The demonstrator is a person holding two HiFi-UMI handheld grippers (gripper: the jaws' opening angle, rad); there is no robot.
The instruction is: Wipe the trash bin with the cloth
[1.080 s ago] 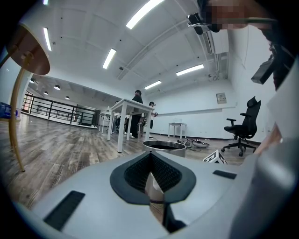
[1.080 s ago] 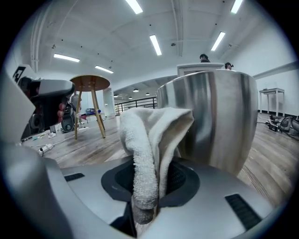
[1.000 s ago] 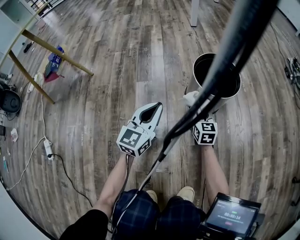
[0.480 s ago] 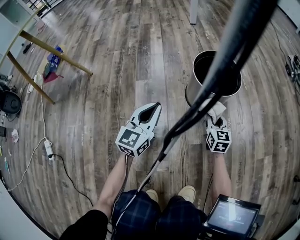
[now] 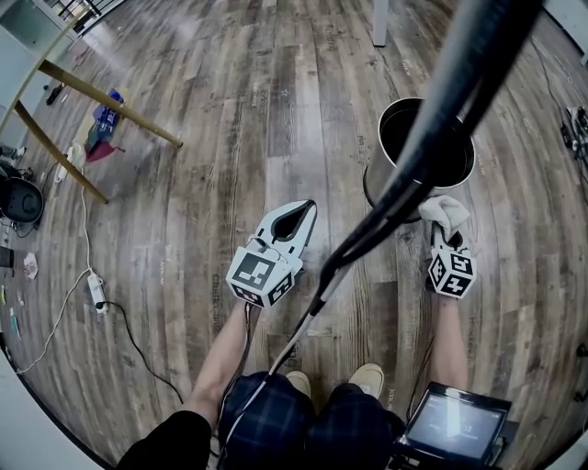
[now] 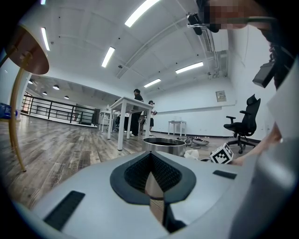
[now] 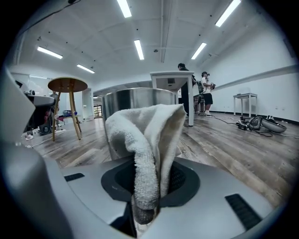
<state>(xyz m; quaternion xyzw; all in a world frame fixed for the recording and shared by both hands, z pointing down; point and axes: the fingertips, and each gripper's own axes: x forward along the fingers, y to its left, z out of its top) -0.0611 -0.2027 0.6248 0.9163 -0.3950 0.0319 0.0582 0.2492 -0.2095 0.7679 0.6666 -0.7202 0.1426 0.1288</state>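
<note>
A round steel trash bin [image 5: 425, 154] stands open-topped on the wooden floor, right of centre in the head view. My right gripper [image 5: 447, 229] is shut on a white cloth [image 5: 445, 213], which hangs just off the bin's near right side. In the right gripper view the cloth [image 7: 147, 149] stands up from the jaws, with the bin's wall [image 7: 126, 100] close behind it. My left gripper [image 5: 303, 213] is shut with nothing in it, held to the left of the bin. From the left gripper view the bin [image 6: 164, 144] shows ahead.
A thick black cable [image 5: 432, 138] crosses the head view in front of the bin. A wooden stool [image 5: 92, 96] leans at far left, with a power strip [image 5: 93, 292] and cords nearby. A white table leg [image 5: 381, 26] stands behind the bin. A screen [image 5: 450, 424] sits at bottom right.
My right gripper has carried the cloth from the bin's near left side round to its near right side. The left gripper has stayed put.
</note>
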